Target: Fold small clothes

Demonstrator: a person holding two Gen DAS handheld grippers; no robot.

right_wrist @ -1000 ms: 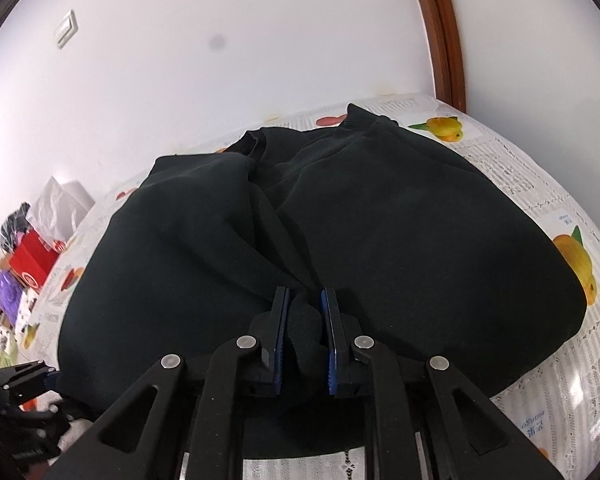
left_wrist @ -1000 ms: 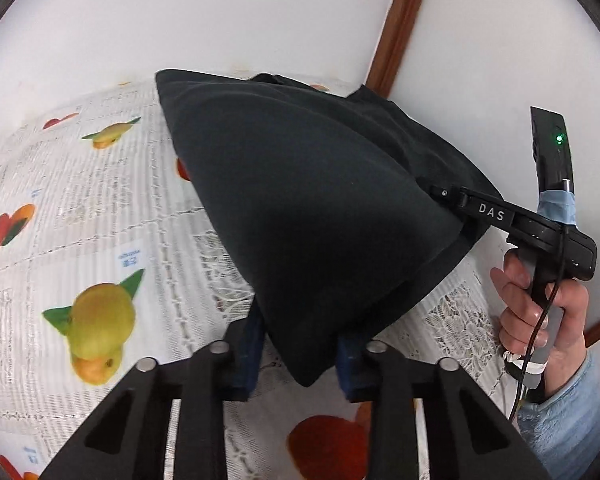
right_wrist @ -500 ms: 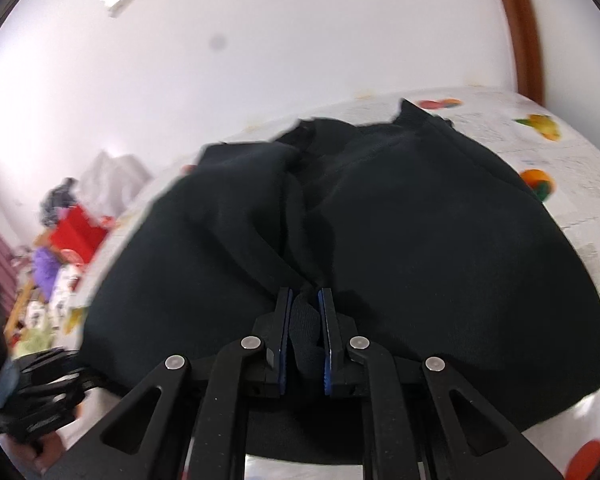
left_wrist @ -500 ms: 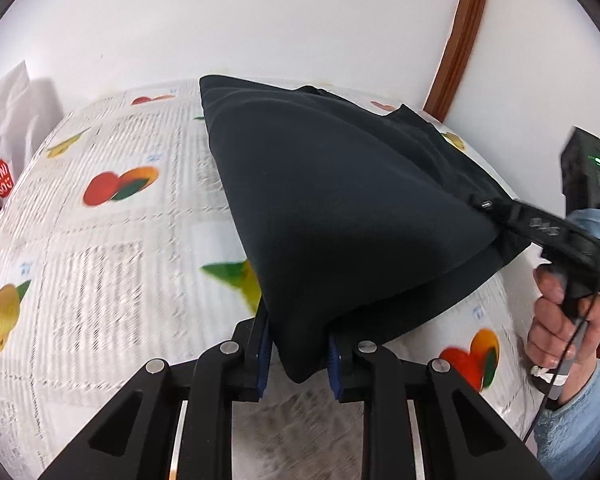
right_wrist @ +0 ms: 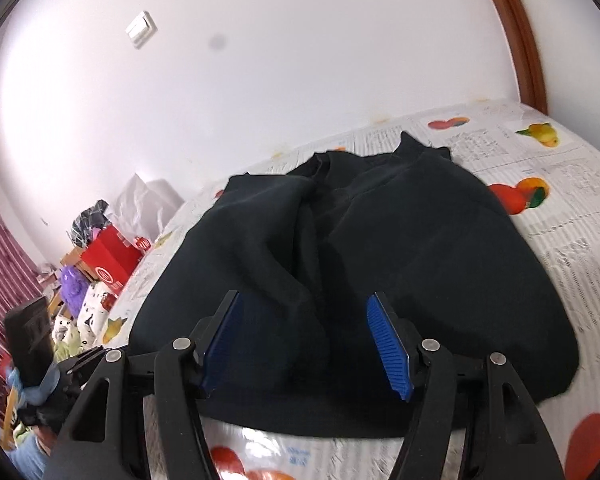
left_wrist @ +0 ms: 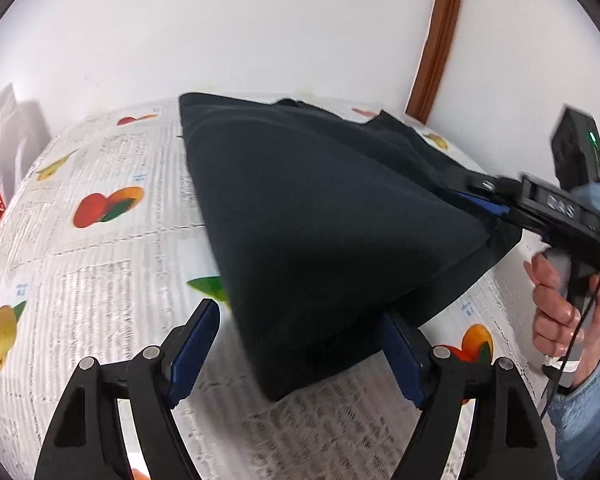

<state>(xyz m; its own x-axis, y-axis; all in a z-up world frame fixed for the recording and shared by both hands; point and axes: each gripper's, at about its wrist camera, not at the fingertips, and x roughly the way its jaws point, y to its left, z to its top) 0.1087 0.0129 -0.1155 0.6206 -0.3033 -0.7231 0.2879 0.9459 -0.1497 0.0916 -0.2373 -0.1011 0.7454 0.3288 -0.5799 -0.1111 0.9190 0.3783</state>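
Observation:
A black garment (left_wrist: 320,216) lies folded over itself on the fruit-print tablecloth (left_wrist: 100,264). My left gripper (left_wrist: 300,344) is open, its blue pads either side of the garment's near corner. My right gripper (right_wrist: 306,340) is open too, its jaws spread over the garment's near edge (right_wrist: 340,264). In the left wrist view the right gripper (left_wrist: 496,204) shows at the garment's right corner, held by a hand.
White wall and a brown door frame (left_wrist: 436,36) stand behind the table. A red box (right_wrist: 110,258), bags and toys crowd the left beyond the table. A white bag (left_wrist: 4,140) sits at the far left.
Both grippers were shut on the garment's corners; both have now opened and let the cloth drop onto the table.

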